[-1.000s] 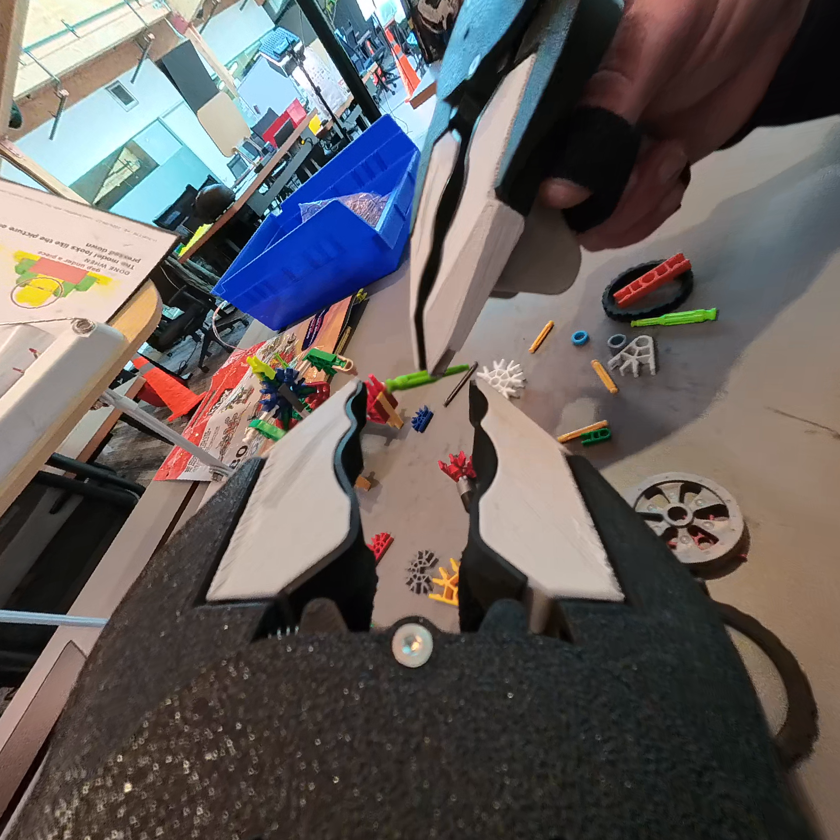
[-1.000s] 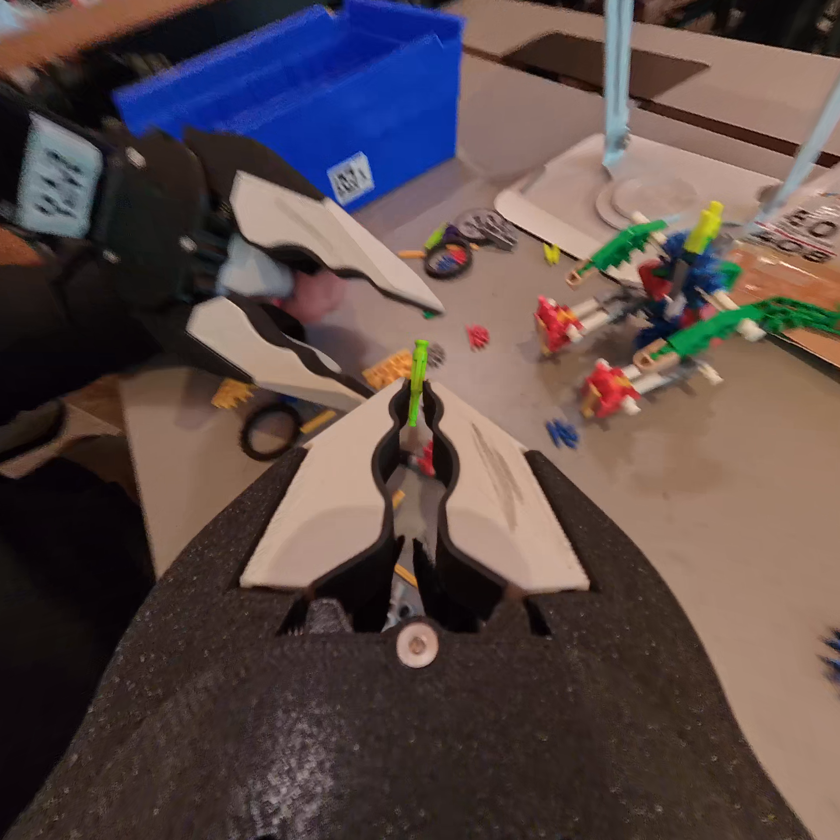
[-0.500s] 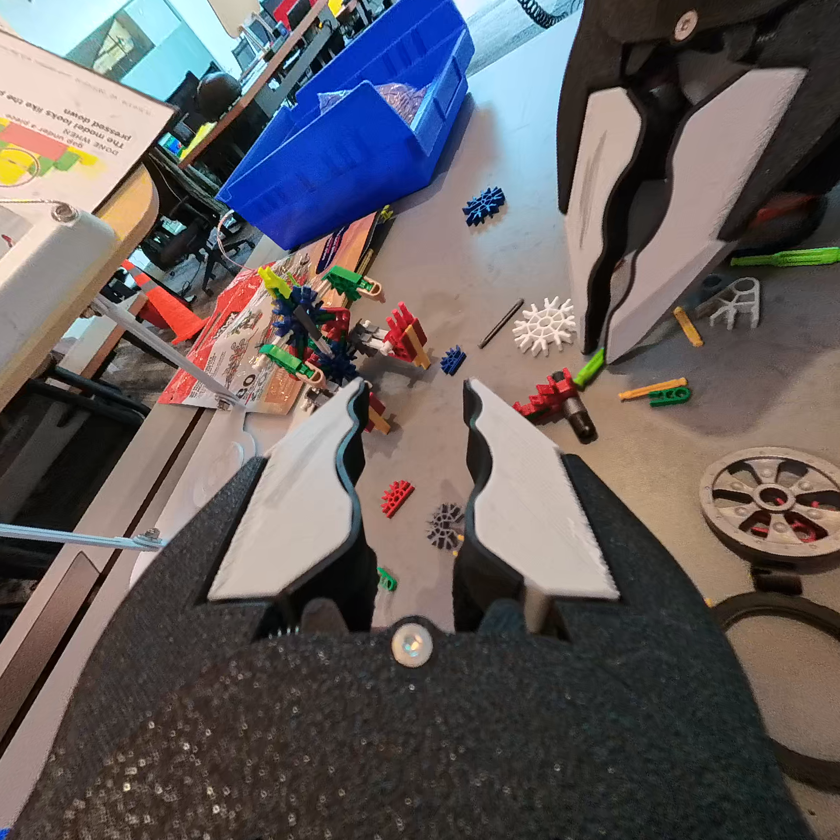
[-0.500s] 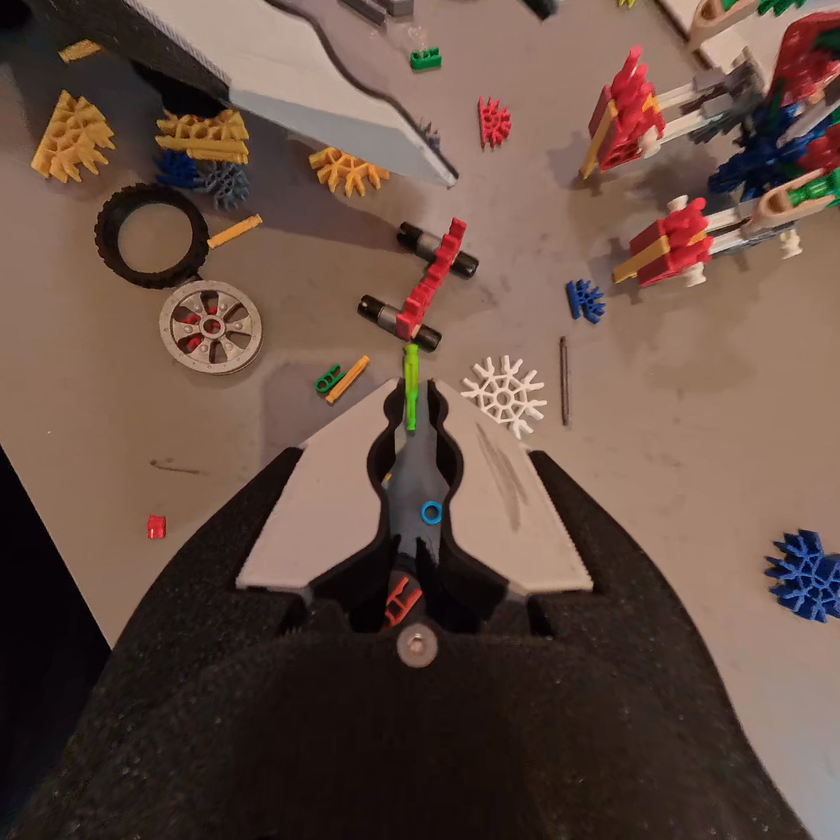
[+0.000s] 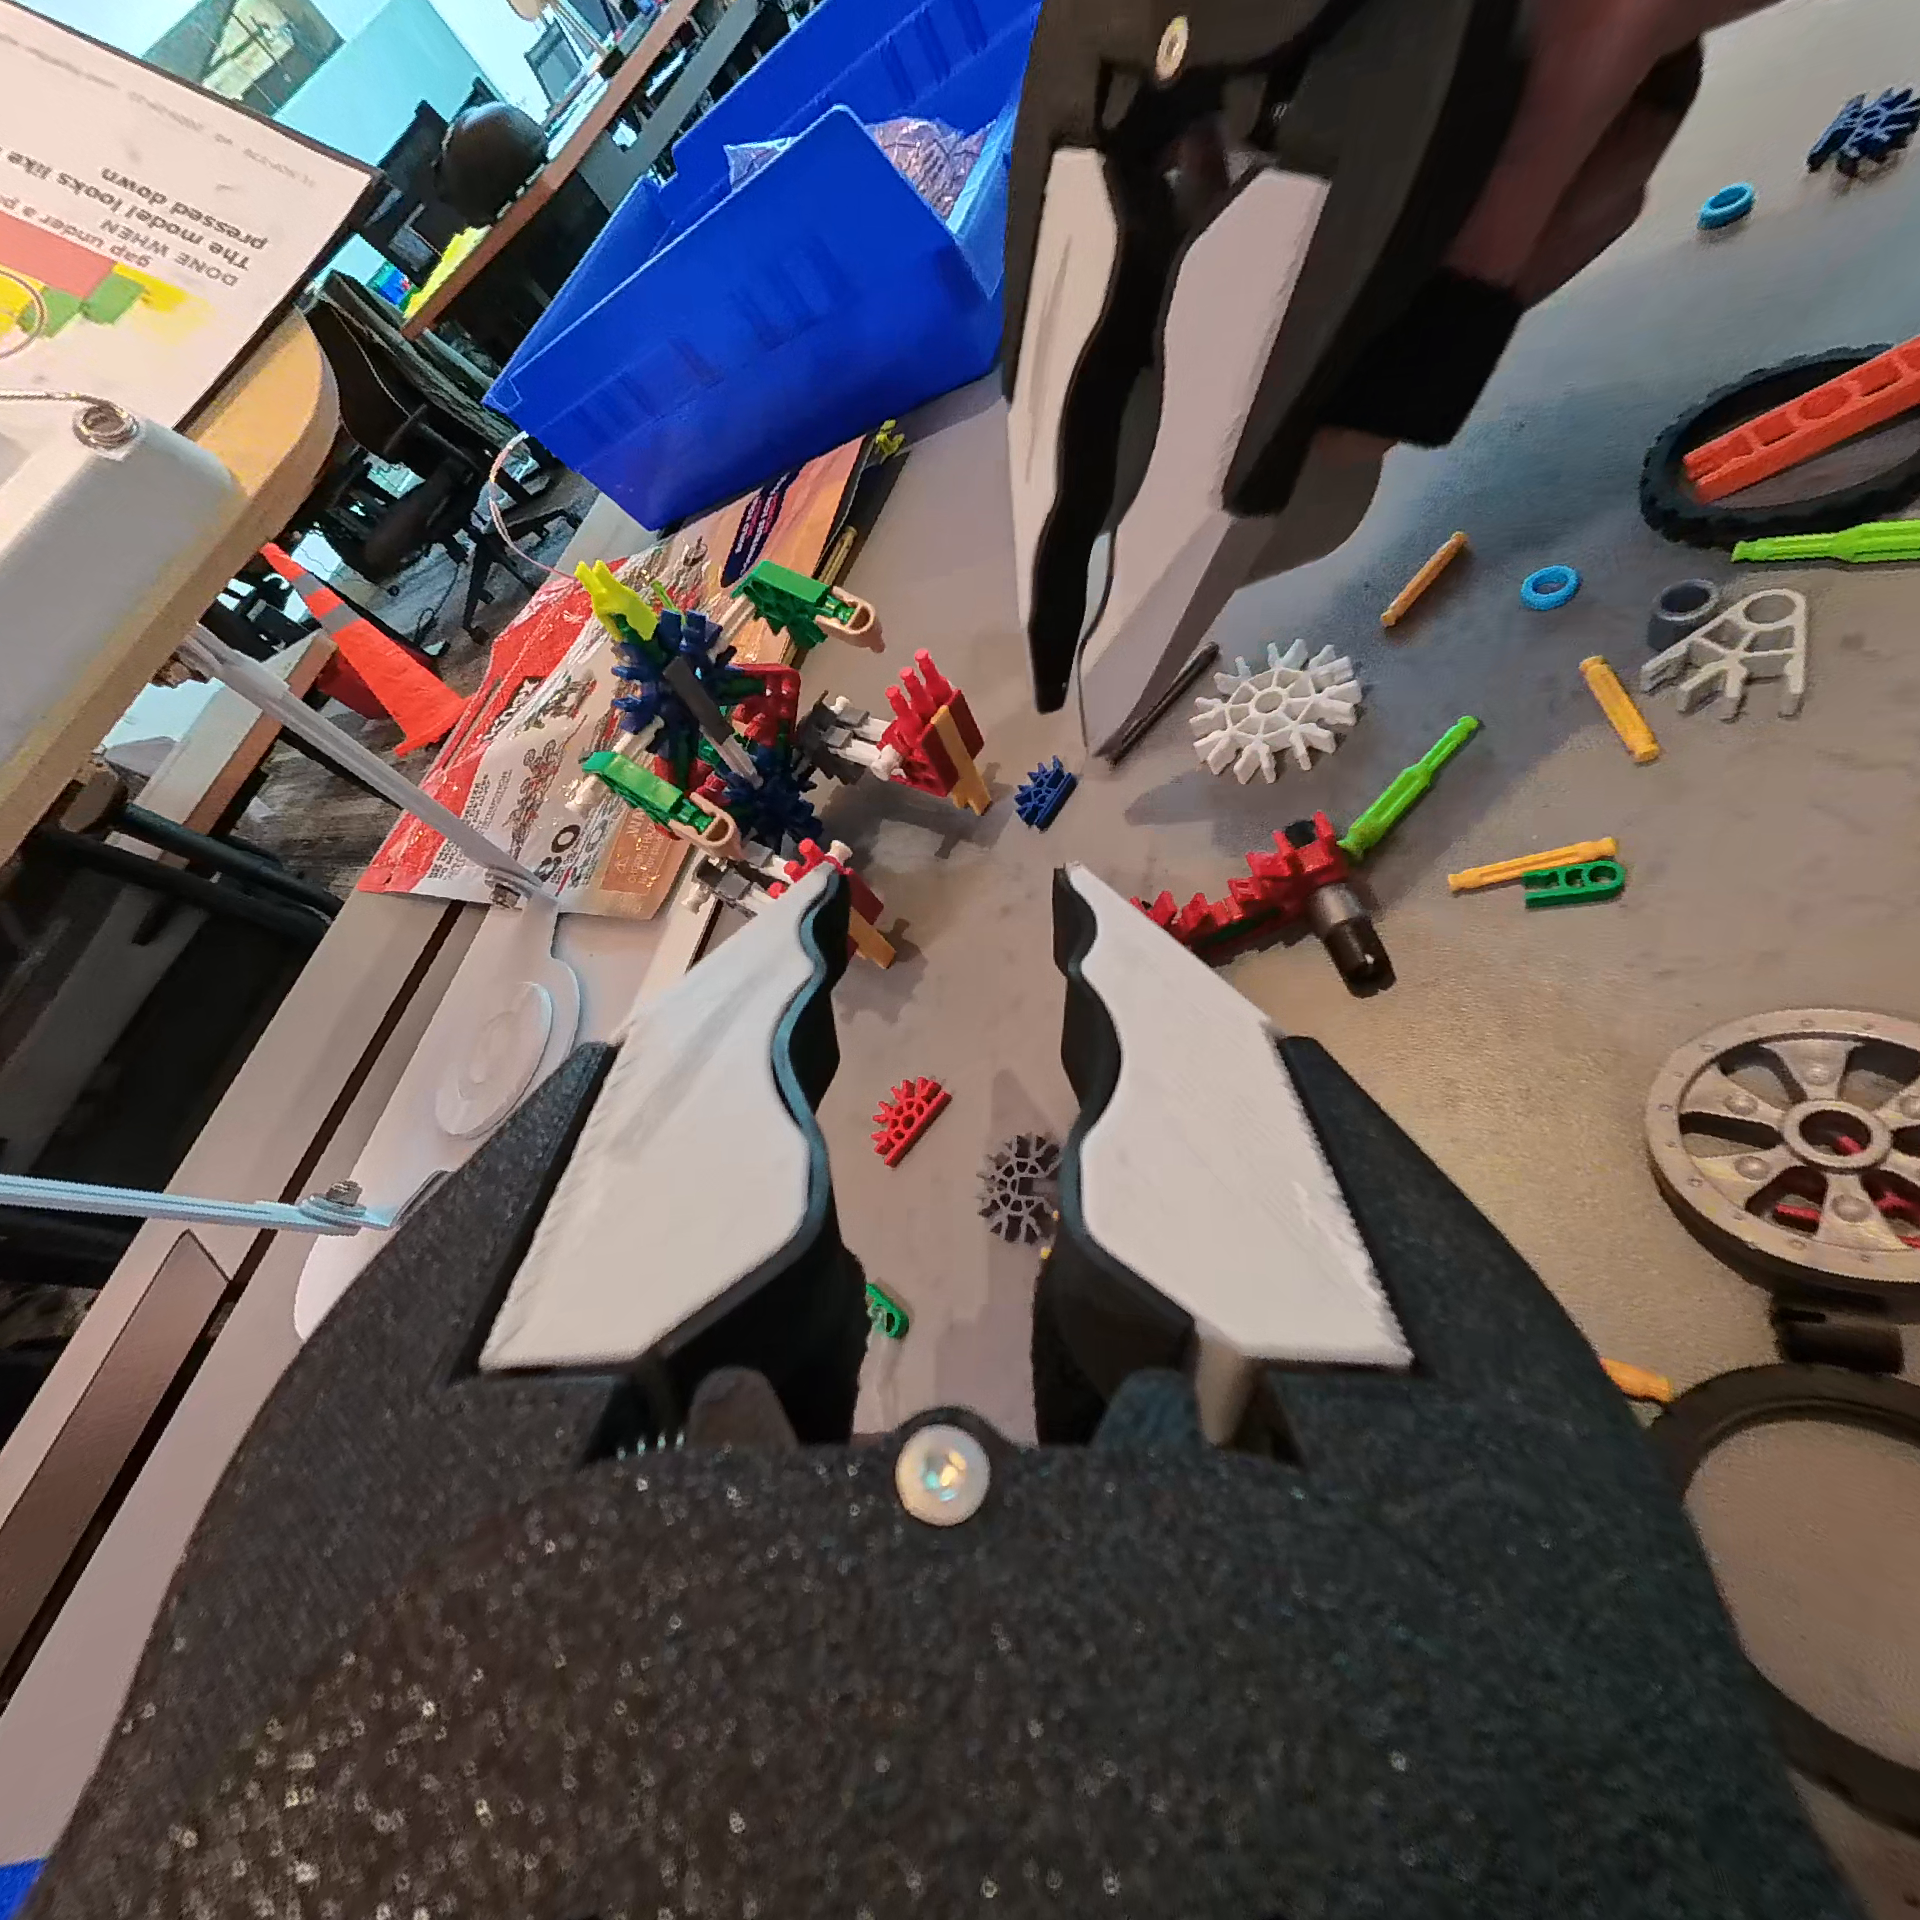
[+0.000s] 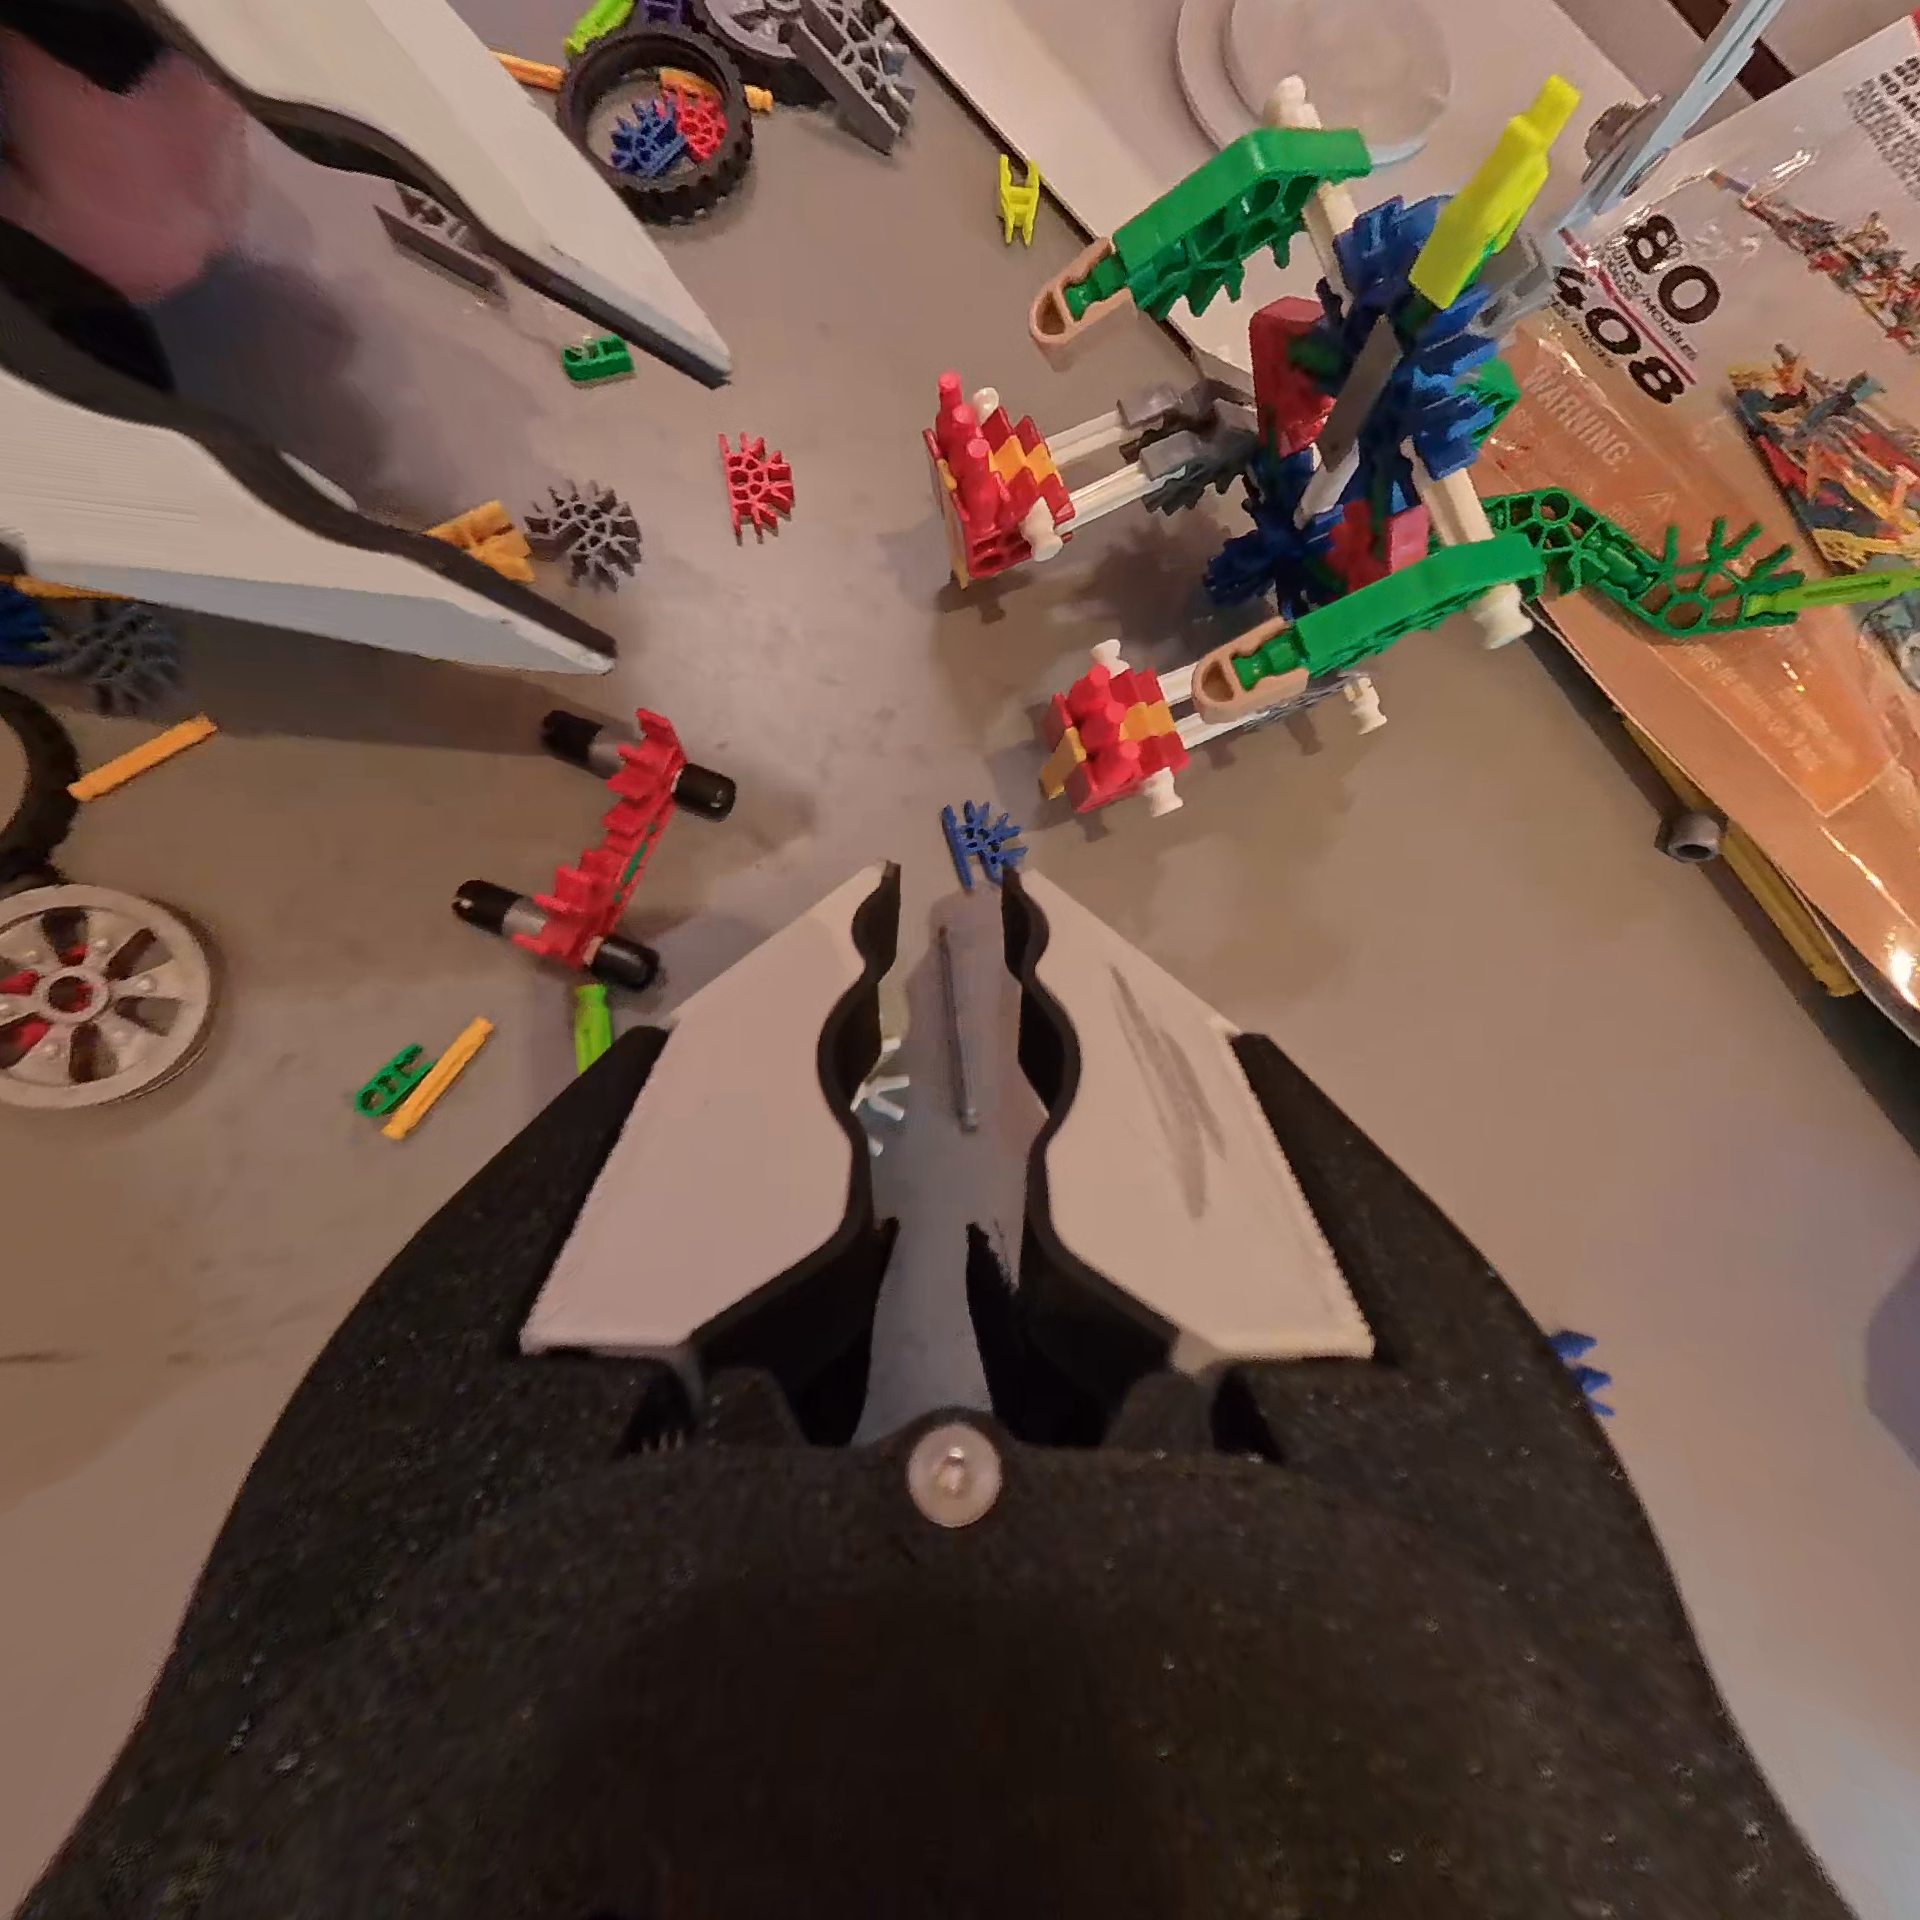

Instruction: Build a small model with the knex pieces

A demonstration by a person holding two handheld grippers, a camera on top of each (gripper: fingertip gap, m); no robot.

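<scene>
My right gripper [image 6: 951,878] is slightly open and empty, low over a thin dark rod [image 6: 956,1029] that lies on the grey table between its fingers. It also shows in the left wrist view [image 5: 1081,717], tips down by that rod [image 5: 1153,707] and a white snowflake connector [image 5: 1273,712]. A lime green rod [image 5: 1403,779] lies with one end against a red connector piece on two black-tipped axles [image 5: 1268,883]; the same piece [image 6: 613,842] shows left of my right gripper. My left gripper [image 5: 945,894] is open and empty, above a small red connector [image 5: 909,1117].
A colourful built model [image 6: 1351,436] stands by a printed bag [image 6: 1714,520] at the table edge. A blue bin [image 5: 790,291] stands behind. A small blue connector [image 6: 982,836], a grey wheel [image 5: 1808,1132], a black tyre [image 5: 1766,457] and several loose rods lie around. Across from one pair of fingers to the other is roughly 7 cm. The right tips stand about 4 cm off the white snowflake connector [image 5: 1273,712].
My right gripper has let go of the lime green rod, which now lies against the red connector piece, and has opened slightly and shifted over the thin dark rod. My left gripper stays open.
</scene>
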